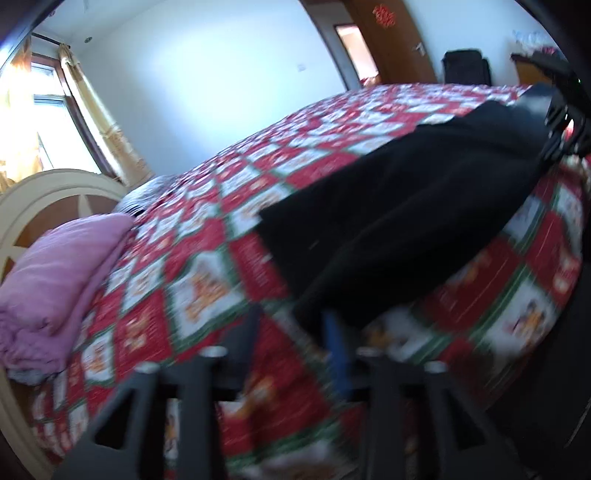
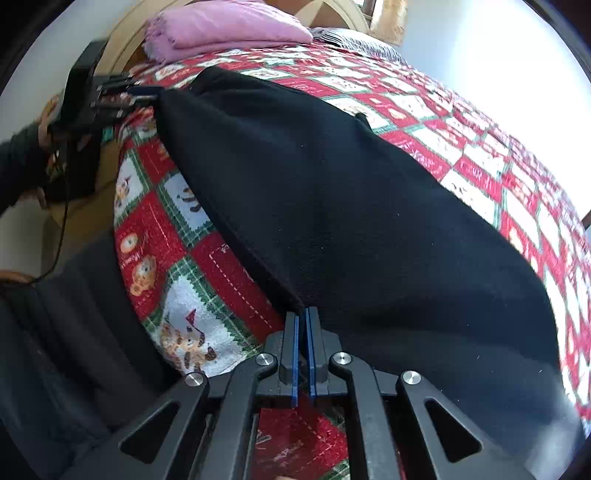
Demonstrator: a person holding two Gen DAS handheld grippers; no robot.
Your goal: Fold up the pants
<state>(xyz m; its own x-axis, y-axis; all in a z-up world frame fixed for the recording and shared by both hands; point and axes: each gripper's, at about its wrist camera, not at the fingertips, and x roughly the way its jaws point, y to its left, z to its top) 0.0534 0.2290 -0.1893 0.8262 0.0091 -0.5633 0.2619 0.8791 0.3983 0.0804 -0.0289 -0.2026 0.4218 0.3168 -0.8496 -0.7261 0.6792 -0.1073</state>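
Note:
Black pants (image 2: 332,206) lie stretched over the red patchwork quilt (image 2: 221,273) on the bed. My right gripper (image 2: 303,314) is shut on one near corner of the pants, blue pads pinched on the fabric edge. The left gripper shows at the far left of the right wrist view (image 2: 147,94), gripping the other corner of the same edge. In the blurred left wrist view the pants (image 1: 406,206) run from my left gripper (image 1: 295,325) toward the right gripper (image 1: 554,133) at the far right. The left fingers look spread, one blue pad (image 1: 338,350) at the fabric's edge.
A folded pink blanket (image 1: 55,280) lies by the cream headboard (image 1: 44,192), also seen in the right wrist view (image 2: 225,26). A window with curtains (image 1: 88,110) and a wooden door (image 1: 391,40) stand beyond the bed. My dark-clothed body (image 2: 74,332) is beside the bed edge.

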